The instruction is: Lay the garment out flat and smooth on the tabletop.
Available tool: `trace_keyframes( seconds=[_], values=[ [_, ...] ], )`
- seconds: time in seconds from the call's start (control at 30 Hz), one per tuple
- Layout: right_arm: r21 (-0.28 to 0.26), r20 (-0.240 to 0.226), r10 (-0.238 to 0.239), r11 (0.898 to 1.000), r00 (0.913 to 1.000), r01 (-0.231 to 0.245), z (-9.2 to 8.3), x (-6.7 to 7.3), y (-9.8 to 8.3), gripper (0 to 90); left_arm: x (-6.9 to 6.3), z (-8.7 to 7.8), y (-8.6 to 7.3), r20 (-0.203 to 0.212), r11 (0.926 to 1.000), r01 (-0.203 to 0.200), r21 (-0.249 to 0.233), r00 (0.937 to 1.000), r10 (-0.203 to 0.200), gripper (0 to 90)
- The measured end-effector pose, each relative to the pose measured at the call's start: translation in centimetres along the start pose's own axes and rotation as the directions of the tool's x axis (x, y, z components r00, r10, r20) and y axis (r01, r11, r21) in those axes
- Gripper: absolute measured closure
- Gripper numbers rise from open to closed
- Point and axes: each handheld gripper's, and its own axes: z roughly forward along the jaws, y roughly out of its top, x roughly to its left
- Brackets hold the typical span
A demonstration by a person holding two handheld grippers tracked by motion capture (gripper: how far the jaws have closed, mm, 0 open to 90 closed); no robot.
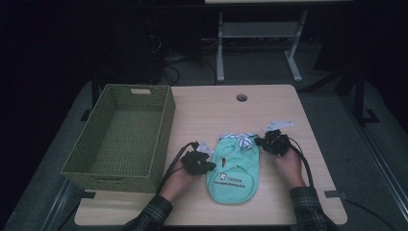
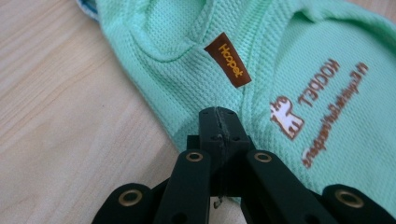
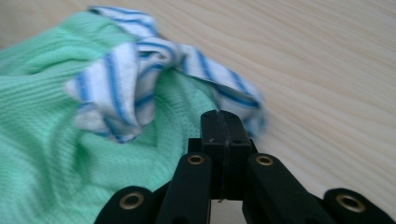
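Observation:
A mint green pet shirt (image 1: 233, 168) with a printed logo lies flat on the wooden table. In the left gripper view a brown label (image 2: 228, 59) is sewn on its mesh fabric (image 2: 299, 56). My left gripper (image 2: 218, 114) is shut at the shirt's left edge, with the fabric running in under its tips; in the high view my left gripper (image 1: 210, 165) sits at the shirt's left side. My right gripper (image 3: 219, 116) is shut at the end of the blue-and-white striped collar (image 3: 116, 88), at the shirt's top right corner (image 1: 260, 141).
A woven green basket (image 1: 166, 130) stands on the left of the table, close to my left hand. There is a round cable hole (image 1: 241, 97) near the table's far edge. Bare wood (image 1: 284, 207) lies in front of the shirt.

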Motion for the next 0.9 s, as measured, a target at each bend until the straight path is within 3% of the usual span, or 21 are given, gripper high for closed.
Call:
trace_keyframes(
  seconds=[0.1, 0.17, 0.2, 0.27, 0.47, 0.5, 0.63, 0.73, 0.9],
  values=[
    [0.014, -0.010, 0.010, 1.000, 0.9999, -0.010, 0.6, -0.5, -0.6, 89.9, 0.1, 0.1, -0.1, 0.005, 0.9997, 0.020, -0.015, 0.9998, -0.020, 89.5],
    [0.011, -0.023, 0.019, 1.000, 0.9995, -0.019, 0.6, -0.5, -0.6, 88.4, 0.1, 0.3, -0.3, 0.036, 0.9960, 0.075, -0.049, 0.9967, -0.073, 88.6],
    [0.003, -0.036, 0.014, 1.000, 0.9992, -0.014, 0.5, -0.4, -0.6, 86.6, 0.1, 0.3, -0.3, 0.040, 0.9950, 0.083, -0.055, 0.9959, -0.081, 88.4],
    [-0.016, -0.059, 0.021, 1.000, 0.9980, -0.022, 0.3, -0.2, -0.5, 81.1, -0.1, 0.3, -0.2, 0.033, 0.9964, 0.072, -0.046, 0.9970, -0.070, 86.7],
    [-0.075, -0.097, 0.008, 0.997, 0.9953, -0.016, -1.6, 0.3, -0.2, 78.4, -0.6, 0.3, 0.3, 0.024, 0.9987, 0.043, -0.027, 0.9988, -0.042, 83.1],
    [-0.079, -0.104, 0.009, 0.997, 0.9945, -0.018, -1.9, 0.3, -0.1, 77.5, -0.7, 0.3, 0.4, 0.021, 0.9976, 0.058, -0.038, 0.9982, -0.057, 80.9],
    [-0.104, -0.126, 0.020, 0.994, 0.9918, -0.033, -2.6, -0.1, 0.1, 70.5, -0.1, -0.2, 1.4, -0.014, 0.9990, 0.033, -0.030, 0.9993, -0.033, 74.0],
    [-0.091, -0.124, 0.031, 0.995, 0.9918, -0.042, -2.6, -0.4, 0.3, 64.1, 0.4, -0.3, 2.1, -0.024, 0.9998, 0.013, -0.017, 0.9996, -0.013, 68.0],
    [-0.077, -0.131, 0.043, 0.996, 0.9904, -0.053, -2.4, -0.9, 0.6, 57.5, 2.0, -0.4, 3.0, -0.041, 0.9993, 0.027, -0.027, 0.9988, -0.028, 58.9]
  ],
)
